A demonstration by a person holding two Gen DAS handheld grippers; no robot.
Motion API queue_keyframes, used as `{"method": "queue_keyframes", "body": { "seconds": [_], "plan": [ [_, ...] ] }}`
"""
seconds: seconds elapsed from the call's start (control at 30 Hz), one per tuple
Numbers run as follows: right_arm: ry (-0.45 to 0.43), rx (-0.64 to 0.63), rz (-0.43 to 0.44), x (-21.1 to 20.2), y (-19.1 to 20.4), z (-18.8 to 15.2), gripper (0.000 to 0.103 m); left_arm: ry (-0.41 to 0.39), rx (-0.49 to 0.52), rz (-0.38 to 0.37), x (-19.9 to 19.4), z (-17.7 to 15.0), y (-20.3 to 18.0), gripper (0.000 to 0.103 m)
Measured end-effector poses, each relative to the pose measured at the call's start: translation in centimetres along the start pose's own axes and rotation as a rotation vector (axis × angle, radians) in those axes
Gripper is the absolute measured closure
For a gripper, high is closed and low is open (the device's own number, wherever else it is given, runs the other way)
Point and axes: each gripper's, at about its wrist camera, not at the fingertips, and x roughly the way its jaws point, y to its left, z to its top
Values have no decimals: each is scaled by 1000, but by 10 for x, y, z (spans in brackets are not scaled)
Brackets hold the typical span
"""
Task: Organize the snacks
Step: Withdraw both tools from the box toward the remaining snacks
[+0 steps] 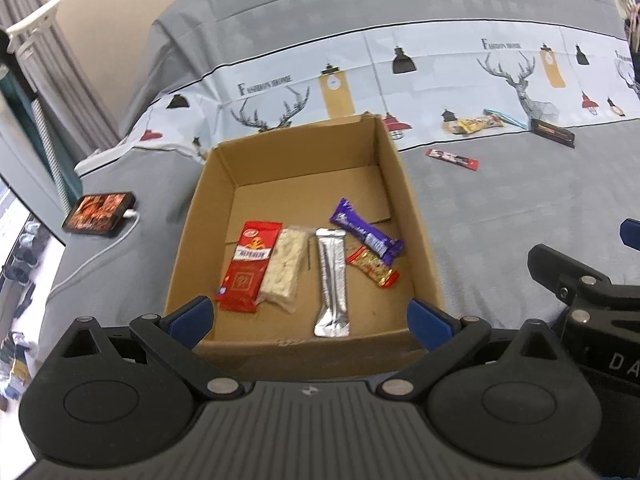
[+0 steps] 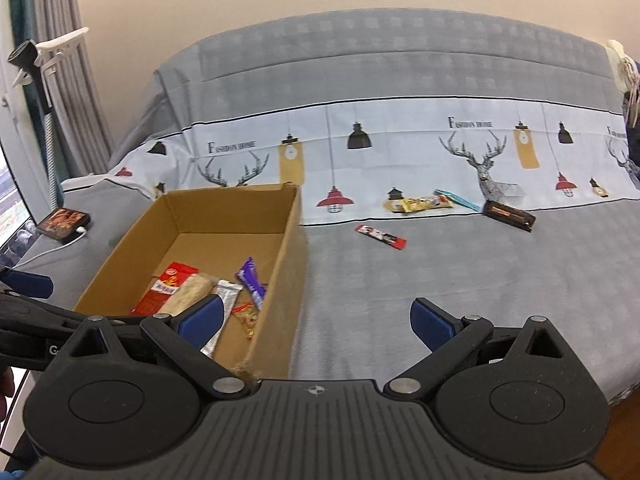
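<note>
The left gripper (image 1: 308,318) has its jaws spread wide with nothing between them, hovering over the near wall of the open brown cardboard box (image 1: 404,184). The right gripper (image 2: 318,322) is likewise wide apart and holds nothing; its blue-padded fingers (image 2: 432,324) hang above the grey bedspread (image 2: 460,280), just right of the box (image 2: 294,248).

Inside the box, on its floor toward the near end, lie five snacks. From left to right in the left wrist view: a flat red packet with white lettering (image 1: 248,266), a clear-wrapped pale crumbly bar (image 1: 283,268) touching its right edge, a long silver foil stick pack (image 1: 331,282), a small red-and-gold wrapped candy (image 1: 373,266), and a purple wrapped chocolate bar (image 1: 366,232) lying slantwise, its lower end overlapping the candy.

Four more snacks are on the bed, well beyond and to the right of the box: a slim red-and-black bar (image 2: 381,236) on the grey cloth, a yellow wrapped bar (image 2: 426,203) on the printed deer-and-lamp band, a thin teal stick (image 2: 458,199) just beside it, and a dark brown rectangular bar (image 2: 509,215) farther right.

To the left of the box a black phone with a lit screen (image 1: 99,213) rests on the bed, a white cable (image 1: 100,248) plugged into it.
</note>
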Motion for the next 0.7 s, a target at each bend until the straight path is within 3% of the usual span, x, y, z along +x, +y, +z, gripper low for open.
{"method": "queue_keyframes", "body": {
  "seconds": [0.7],
  "plan": [
    [35, 128, -169, 41, -110, 8, 4, 12, 157, -113, 40, 67, -96, 0]
  ]
}}
